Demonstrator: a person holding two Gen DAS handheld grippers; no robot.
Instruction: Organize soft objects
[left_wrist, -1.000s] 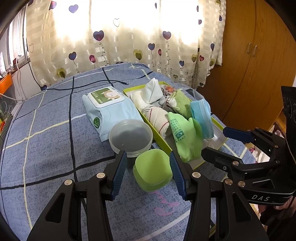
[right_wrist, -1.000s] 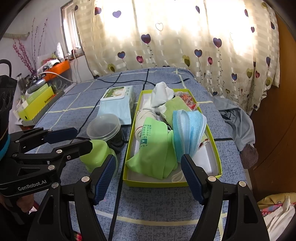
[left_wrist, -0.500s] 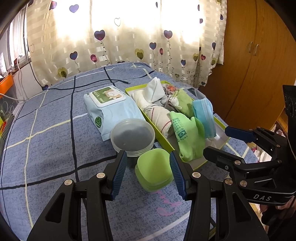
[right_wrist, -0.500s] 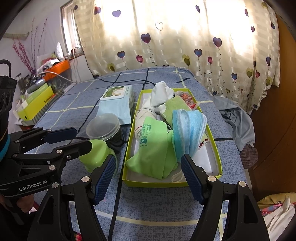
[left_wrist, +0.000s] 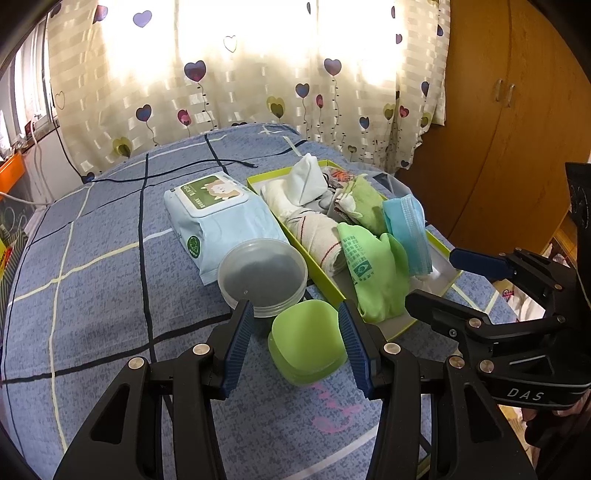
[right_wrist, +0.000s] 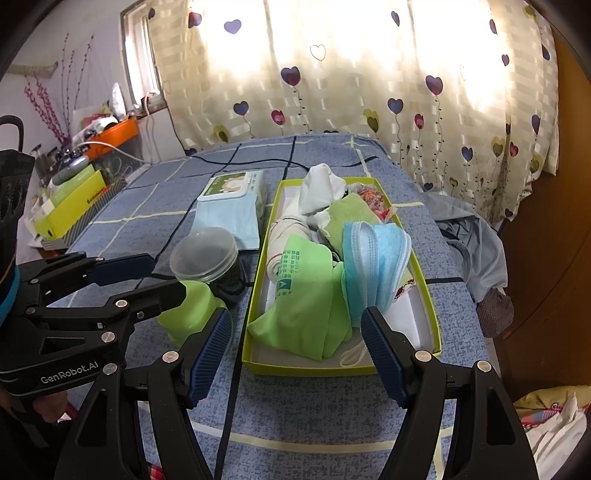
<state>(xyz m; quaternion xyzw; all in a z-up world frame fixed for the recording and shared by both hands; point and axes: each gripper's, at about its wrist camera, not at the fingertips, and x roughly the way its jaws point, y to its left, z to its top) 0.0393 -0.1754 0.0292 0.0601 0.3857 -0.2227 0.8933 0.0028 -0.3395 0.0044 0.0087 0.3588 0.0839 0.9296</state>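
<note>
A yellow-green tray (right_wrist: 332, 369) lies on the blue checked bed. It holds a green cloth (right_wrist: 303, 295), a stack of blue face masks (right_wrist: 373, 251), a white cloth (right_wrist: 321, 188), a green towel (right_wrist: 347, 218) and a rolled white sock (left_wrist: 317, 232). My right gripper (right_wrist: 297, 354) stands open over the tray's near end, with nothing between its fingers. My left gripper (left_wrist: 297, 343) is open too. It straddles a small green lidded tub (left_wrist: 306, 339), and a gap shows at the left pad.
A clear round tub (left_wrist: 262, 273) and a wet-wipes pack (left_wrist: 221, 218) lie left of the tray. A black cable (left_wrist: 142, 229) crosses the bed. Grey clothing (right_wrist: 476, 240) hangs off the bed's right edge. A wooden wardrobe (left_wrist: 498, 129) stands right; cluttered shelves (right_wrist: 74, 199) stand left.
</note>
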